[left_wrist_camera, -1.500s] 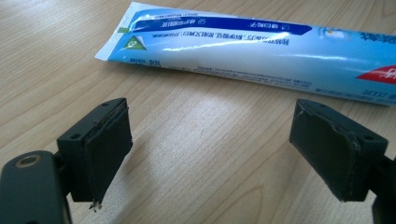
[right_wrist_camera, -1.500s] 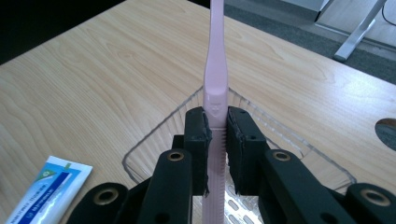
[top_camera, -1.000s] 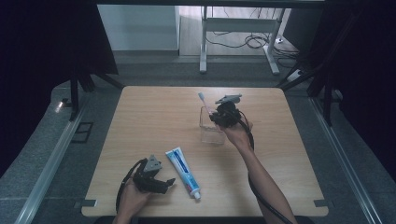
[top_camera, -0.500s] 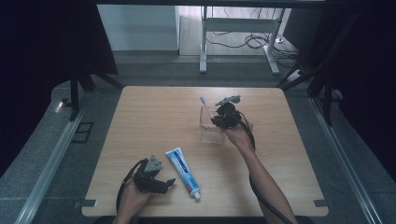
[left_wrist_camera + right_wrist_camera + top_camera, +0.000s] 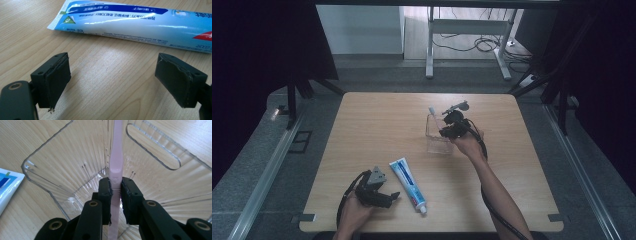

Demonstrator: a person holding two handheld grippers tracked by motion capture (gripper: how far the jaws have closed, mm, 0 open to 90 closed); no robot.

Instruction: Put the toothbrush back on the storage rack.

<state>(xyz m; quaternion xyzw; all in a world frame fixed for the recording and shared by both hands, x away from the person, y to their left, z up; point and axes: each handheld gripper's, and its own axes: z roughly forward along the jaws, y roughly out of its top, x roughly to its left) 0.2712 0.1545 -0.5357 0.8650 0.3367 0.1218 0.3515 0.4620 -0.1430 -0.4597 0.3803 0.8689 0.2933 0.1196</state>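
A clear plastic cup [image 5: 438, 136] stands near the table's middle right. My right gripper [image 5: 448, 131] is over it, shut on a pale pink toothbrush [image 5: 115, 167] whose handle runs down into the clear plastic cup [image 5: 62, 165]; its white head [image 5: 431, 110] sticks up at the cup's far left. The right gripper [image 5: 115, 195] clamps the handle between both pads. A blue and white toothpaste tube [image 5: 408, 184] lies flat near the front edge. My left gripper [image 5: 391, 198] rests just left of it, open, and the toothpaste tube [image 5: 140, 23] lies beyond the left gripper [image 5: 125, 82].
The wooden table [image 5: 362, 130] has bare surface at the left and far right. Dark curtains hang on both sides. A metal frame leg and floor cables [image 5: 477, 42] lie beyond the far edge. The tube's flat end [image 5: 6, 187] shows left of the cup.
The right gripper has shifted slightly toward the cup with the toothbrush, which now leans a little more upright. The left gripper and the tube have not moved.
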